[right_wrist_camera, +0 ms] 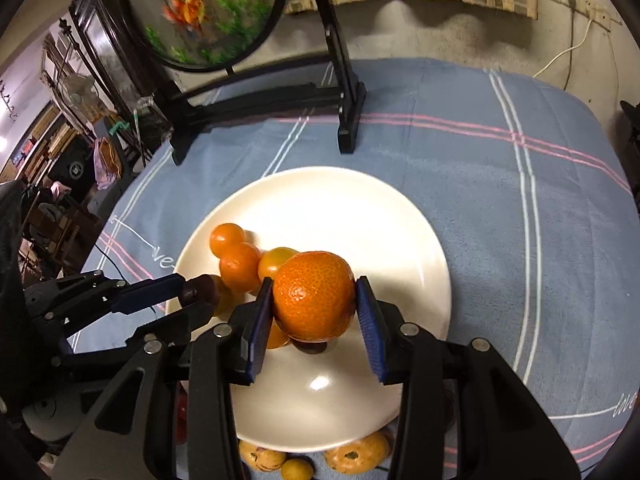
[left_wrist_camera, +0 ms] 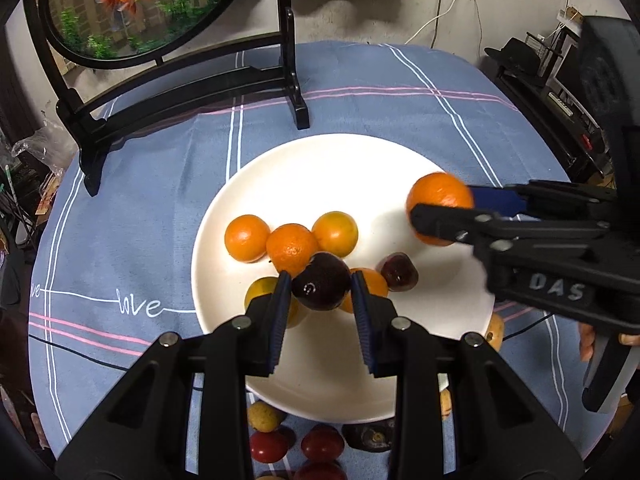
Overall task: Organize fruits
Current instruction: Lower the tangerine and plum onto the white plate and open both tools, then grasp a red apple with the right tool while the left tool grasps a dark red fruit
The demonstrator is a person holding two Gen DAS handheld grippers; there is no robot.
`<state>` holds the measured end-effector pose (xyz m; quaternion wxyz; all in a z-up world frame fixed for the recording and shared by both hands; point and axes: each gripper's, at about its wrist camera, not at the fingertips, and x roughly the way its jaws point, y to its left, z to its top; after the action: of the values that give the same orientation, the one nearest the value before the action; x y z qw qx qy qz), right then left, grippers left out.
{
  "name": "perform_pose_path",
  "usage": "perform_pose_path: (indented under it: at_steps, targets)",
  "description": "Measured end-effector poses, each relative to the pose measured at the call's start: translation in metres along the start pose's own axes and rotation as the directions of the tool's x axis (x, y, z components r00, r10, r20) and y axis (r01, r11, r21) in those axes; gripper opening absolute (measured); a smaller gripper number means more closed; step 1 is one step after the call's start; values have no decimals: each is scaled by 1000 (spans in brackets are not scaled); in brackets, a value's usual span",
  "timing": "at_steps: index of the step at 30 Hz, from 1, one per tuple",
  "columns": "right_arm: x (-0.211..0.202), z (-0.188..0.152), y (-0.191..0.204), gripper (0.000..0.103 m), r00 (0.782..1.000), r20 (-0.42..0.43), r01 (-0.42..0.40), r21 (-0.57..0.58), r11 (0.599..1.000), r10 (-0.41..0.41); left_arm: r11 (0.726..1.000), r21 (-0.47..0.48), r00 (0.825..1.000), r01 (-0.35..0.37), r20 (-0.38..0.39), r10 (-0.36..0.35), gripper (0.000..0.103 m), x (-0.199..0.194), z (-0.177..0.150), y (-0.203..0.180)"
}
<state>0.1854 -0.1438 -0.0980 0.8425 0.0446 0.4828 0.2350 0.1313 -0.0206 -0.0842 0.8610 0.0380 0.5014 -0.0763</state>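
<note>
A white plate (left_wrist_camera: 320, 176) sits on the blue cloth and also shows in the right wrist view (right_wrist_camera: 340, 200). My left gripper (left_wrist_camera: 321, 280) is shut on a dark purple fruit (left_wrist_camera: 320, 286) just above the plate's near side. My right gripper (right_wrist_camera: 314, 296) is shut on an orange (right_wrist_camera: 314, 296) above the plate; in the left wrist view that orange (left_wrist_camera: 438, 200) hangs over the plate's right side. Three small oranges (left_wrist_camera: 290, 242) lie in a row on the plate, with another dark fruit (left_wrist_camera: 398, 272) beside them.
A black stand (left_wrist_camera: 180, 92) with a round goldfish picture stands at the table's back left. Loose fruits lie on the cloth in front of the plate: yellow and red ones (left_wrist_camera: 296, 440), and brown-spotted ones (right_wrist_camera: 356, 454). Cluttered shelves surround the table.
</note>
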Motion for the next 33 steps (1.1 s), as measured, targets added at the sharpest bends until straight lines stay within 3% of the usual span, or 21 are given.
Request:
perform_pose_path:
  at_steps: [4, 5, 6, 7, 9, 18, 22, 24, 28, 33]
  targets:
    - [16, 3, -4, 45, 997, -52, 61, 8, 998, -61, 1000, 4, 1000, 4, -11, -4, 33, 8, 2, -2]
    - [16, 3, -7, 45, 997, -50, 62, 22, 998, -61, 1000, 1, 1000, 7, -14, -7, 39, 9, 2, -2]
    - [15, 3, -8, 46, 997, -44, 58, 28, 998, -56, 1000, -5, 1000, 3, -14, -3, 53, 9, 2, -1]
    - [12, 3, -9, 50, 998, -35, 51, 31, 998, -50, 1000, -11, 1000, -1, -5, 1, 57, 9, 2, 0]
    - [6, 4, -8, 60, 998, -22, 64, 17, 998, -64, 1000, -11, 1000, 2, 2, -2, 58, 6, 2, 1]
    - [-64, -7, 5, 60, 994, 110, 21, 3, 1000, -21, 998, -62, 995, -17, 101, 24, 57, -47, 3, 31]
    - [-94, -42, 25, 60, 990, 134, -29, -29, 999, 33, 994, -109, 990, -27, 136, 42, 60, -78, -15, 57]
    - [-94, -77, 44, 60, 993, 100, -60, -64, 996, 66, 990, -135, 989, -28, 138, 47, 62, -89, -33, 70]
    - [-63, -142, 81, 60, 997, -33, -69, -136, 988, 66, 985, -163, 993, -53, 94, 69, 62, -95, -71, 90]
    - [-25, -176, 91, 60, 994, -107, -15, -138, 990, 0, 984, -162, 997, -74, 15, 78, 62, -94, -121, 98]
